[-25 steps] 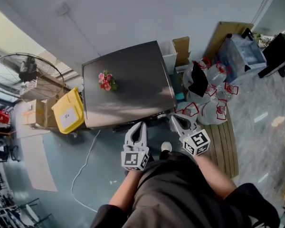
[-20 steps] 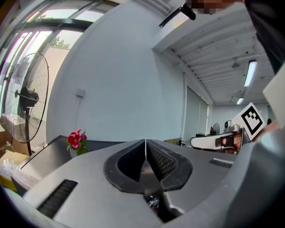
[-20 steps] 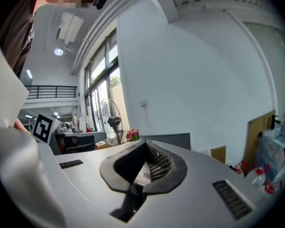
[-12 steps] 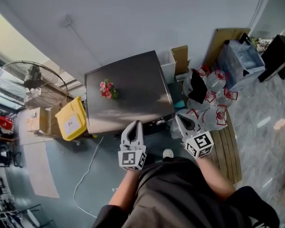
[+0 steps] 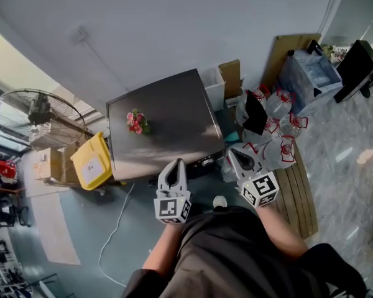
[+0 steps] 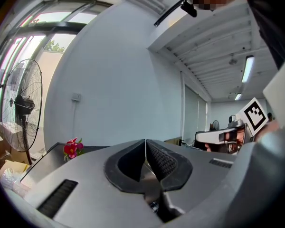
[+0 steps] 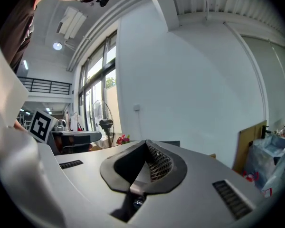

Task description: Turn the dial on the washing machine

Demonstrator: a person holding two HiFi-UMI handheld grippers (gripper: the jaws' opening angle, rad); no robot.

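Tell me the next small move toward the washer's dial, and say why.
Likely open the right claw and ease it down toward the washer's front panel. Both it and the left claw are shut and empty, near the washer's front edge; the front is barely visible from above, so I cannot place the dial.

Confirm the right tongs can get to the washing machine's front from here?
Probably yes. The right tongs, shut and empty, hover off the washing machine's front right corner with nothing between. The plastic bags sit aside. The dial is too small to make out.
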